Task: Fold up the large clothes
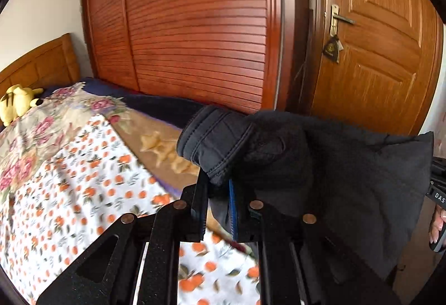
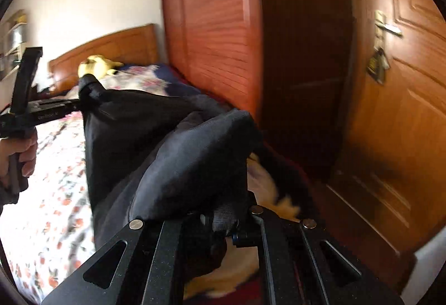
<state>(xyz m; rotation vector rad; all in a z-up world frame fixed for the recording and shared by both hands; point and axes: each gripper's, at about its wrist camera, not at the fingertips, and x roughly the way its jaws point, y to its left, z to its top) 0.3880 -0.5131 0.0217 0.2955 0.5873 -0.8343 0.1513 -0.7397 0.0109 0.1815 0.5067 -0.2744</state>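
Aloft, black garment between both grippers

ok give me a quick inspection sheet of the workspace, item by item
surface: bed with an orange-print sheet and a floral cover.
job's things: black jacket lifted above the bed, stretched between both grippers.
clutter: yellow plush toy near the headboard.
grippers: left gripper shut on a stitched, cuff-like edge; right gripper shut on another part of the jacket.
cables: nothing seen.
surroundings: slatted wardrobe, wooden door with a tag hanging at its handle.
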